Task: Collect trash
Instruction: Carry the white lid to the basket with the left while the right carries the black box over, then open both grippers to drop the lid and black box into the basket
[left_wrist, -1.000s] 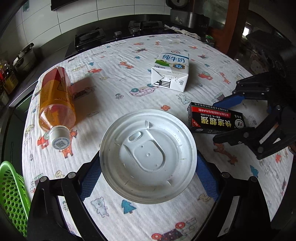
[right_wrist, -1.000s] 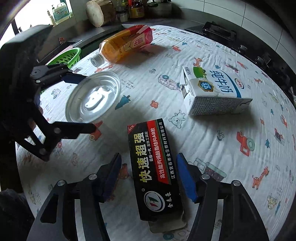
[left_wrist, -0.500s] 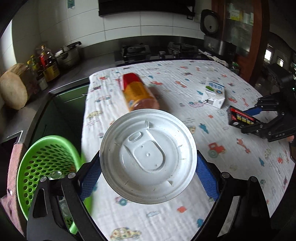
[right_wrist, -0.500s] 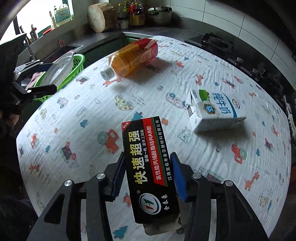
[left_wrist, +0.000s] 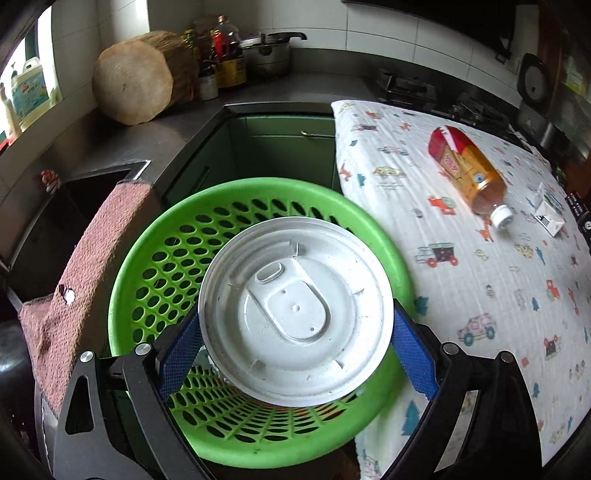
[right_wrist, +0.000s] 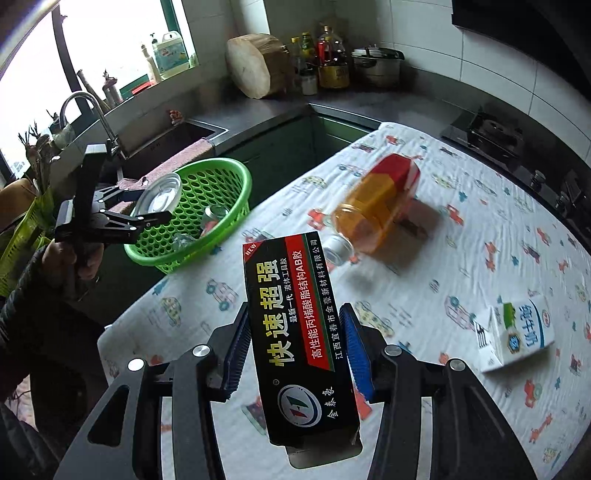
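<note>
My left gripper (left_wrist: 295, 343) is shut on a round white plastic lid (left_wrist: 295, 310) and holds it over the green perforated basket (left_wrist: 155, 236) beside the table. In the right wrist view the left gripper (right_wrist: 147, 208) holds the lid (right_wrist: 160, 194) over the basket's rim (right_wrist: 236, 173). My right gripper (right_wrist: 293, 350) is shut on a black glue box (right_wrist: 295, 325), lifted above the table. An orange bottle (right_wrist: 373, 210) and a white milk carton (right_wrist: 517, 336) lie on the patterned cloth; the bottle also shows in the left wrist view (left_wrist: 469, 173).
The basket holds a can (right_wrist: 214, 216) and other scraps. A sink (right_wrist: 162, 140) with a pink towel (left_wrist: 85, 266) lies behind it. A wooden block (right_wrist: 255, 64), bottles and a pot stand on the counter. A stove (right_wrist: 491, 129) borders the table's far side.
My left gripper has swung left with the lid, from above the table to over the basket. My right gripper has lifted the glue box higher and turned toward the basket.
</note>
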